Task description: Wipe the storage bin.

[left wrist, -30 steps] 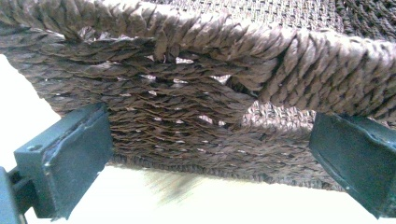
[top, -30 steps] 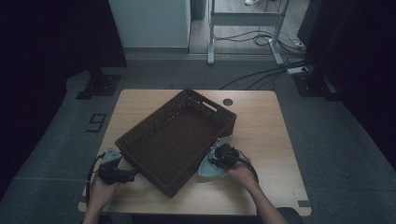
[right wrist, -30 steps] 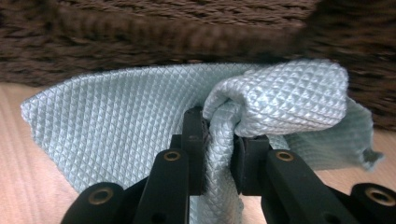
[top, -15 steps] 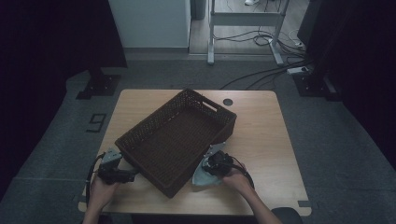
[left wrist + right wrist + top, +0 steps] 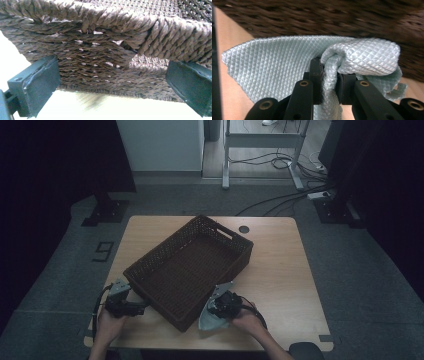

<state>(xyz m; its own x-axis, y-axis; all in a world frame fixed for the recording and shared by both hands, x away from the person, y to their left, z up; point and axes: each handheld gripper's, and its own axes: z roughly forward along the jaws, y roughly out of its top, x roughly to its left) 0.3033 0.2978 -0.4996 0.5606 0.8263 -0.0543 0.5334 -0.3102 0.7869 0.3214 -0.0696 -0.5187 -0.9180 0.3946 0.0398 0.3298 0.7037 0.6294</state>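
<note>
Item: pale blue-green quilted cloth [image 5: 287, 67], pinched in the right tongs [image 5: 329, 82]; jaws pressed nearly together on a bunched fold, the rest fanning out flat toward the basket.
Location: near edge of the table [image 5: 285, 270], just right of the near corner of the dark woven basket [image 5: 190, 270]; cloth [image 5: 209, 315] touching or just short of the basket's wall, which of the two cannot be told.
Key relation: basket lies far and left of the right tongs [image 5: 220, 307]; its long axis runs diagonally, near-left to far-right; its open interior is up and over the wall directly ahead of the cloth; the right hand [image 5: 247, 320] is the nearer to it.
Left tongs [image 5: 110, 75]: spread wide, jaws flanking the basket's near-left wall [image 5: 100, 50], pads not pressing it; seen at the near-left corner [image 5: 131, 306] from above.
Obscured: cloth's far edge under the basket's shadow; the basket's floor is dim, any contents indistinct.
</note>
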